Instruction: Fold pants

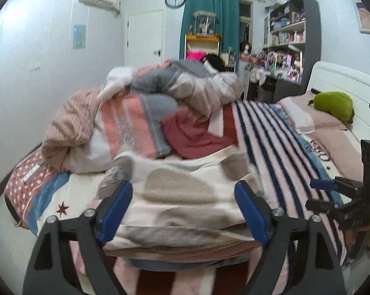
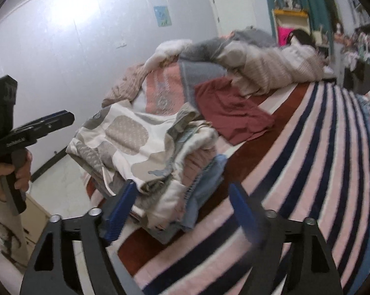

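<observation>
Folded cream pants with beige and grey blotches (image 1: 180, 191) lie on top of a stack of folded clothes near the bed's foot corner; they also show in the right wrist view (image 2: 133, 142). My left gripper (image 1: 183, 211) is open, its blue fingers spread on either side of the pants' near edge. My right gripper (image 2: 182, 211) is open and empty, just in front of the stack's right side. The right gripper also shows in the left wrist view (image 1: 332, 191), and the left gripper in the right wrist view (image 2: 49, 120).
A striped bedspread (image 2: 308, 159) covers the bed. A dark red garment (image 1: 192, 135) lies behind the stack. A heap of quilts (image 1: 140, 105) fills the far left of the bed. A pillow and green plush (image 1: 332, 103) lie at the right. The bed's edge drops to floor on the left.
</observation>
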The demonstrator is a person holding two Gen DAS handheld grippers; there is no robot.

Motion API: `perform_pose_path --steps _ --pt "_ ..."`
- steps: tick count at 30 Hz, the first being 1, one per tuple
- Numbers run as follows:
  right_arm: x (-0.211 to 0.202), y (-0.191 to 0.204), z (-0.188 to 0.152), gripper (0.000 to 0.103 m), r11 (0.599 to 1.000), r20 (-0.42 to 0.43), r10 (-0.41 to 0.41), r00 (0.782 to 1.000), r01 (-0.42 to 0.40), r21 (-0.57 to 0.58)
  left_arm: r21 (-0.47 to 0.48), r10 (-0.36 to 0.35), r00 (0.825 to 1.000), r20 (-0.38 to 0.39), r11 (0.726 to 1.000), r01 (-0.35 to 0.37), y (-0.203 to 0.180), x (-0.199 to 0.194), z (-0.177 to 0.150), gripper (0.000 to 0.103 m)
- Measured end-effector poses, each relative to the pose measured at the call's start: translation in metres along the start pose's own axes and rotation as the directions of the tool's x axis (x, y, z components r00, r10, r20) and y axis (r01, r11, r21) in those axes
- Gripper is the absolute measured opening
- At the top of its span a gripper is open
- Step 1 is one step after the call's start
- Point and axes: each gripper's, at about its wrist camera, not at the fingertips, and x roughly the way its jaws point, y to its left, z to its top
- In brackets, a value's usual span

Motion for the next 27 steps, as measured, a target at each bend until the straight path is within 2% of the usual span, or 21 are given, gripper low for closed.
perform_pose_path --steps 2,5,8,10,12,15,18,21,27 --pt "-0.017 -0.004 -0.006 0.079 0.999 0.032 -0.041 0.999 0.042 -0.016 0.009 0.006 0.999 0.048 1.000 -0.007 -0.024 -0.009 0.001 0.087" --pt "-0.044 -0.012 -0.016 0.090 0.995 0.086 -0.091 0.992 0.093 -0.021 0.007 0.016 0.992 0.124 1.000 -0.017 -0.062 -0.021 -0.002 0.092" --pt "-0.074 -0.021 -0.028 0.093 0.990 0.139 -0.138 0.981 0.143 -0.020 0.008 0.007 0.983 0.181 1.000 -0.009 -0.095 -0.028 -0.005 0.097" --pt "-0.095 -0.027 -0.036 0.095 0.983 0.175 -0.175 0.969 0.182 -0.023 0.010 0.016 0.977 0.213 1.000 -0.018 -0.120 -0.030 -0.009 0.098" --pt "-0.113 -0.031 -0.043 0.102 0.977 0.221 -0.198 0.955 0.210 -0.034 0.014 0.021 0.972 0.233 1.000 -0.025 -0.141 -0.031 -0.013 0.101" --pt "-0.140 -0.037 -0.057 0.102 0.965 0.302 -0.238 0.923 0.261 -0.037 0.028 0.019 0.965 0.263 0.999 -0.028 -0.168 -0.029 -0.022 0.102" --pt "-0.159 -0.040 -0.068 0.102 0.953 0.361 -0.266 0.894 0.300 -0.042 0.020 0.049 0.958 0.282 0.998 -0.057 -0.183 -0.026 -0.028 0.102" --pt "-0.172 -0.044 -0.076 0.102 0.942 0.412 -0.296 0.862 0.334 -0.021 0.006 0.018 0.964 0.266 1.000 -0.020 -0.190 -0.022 -0.031 0.102" --pt "-0.181 -0.048 -0.082 0.102 0.931 0.426 -0.331 0.842 0.366 0.000 0.027 0.022 0.964 0.264 0.999 -0.031 -0.196 -0.021 -0.035 0.102"
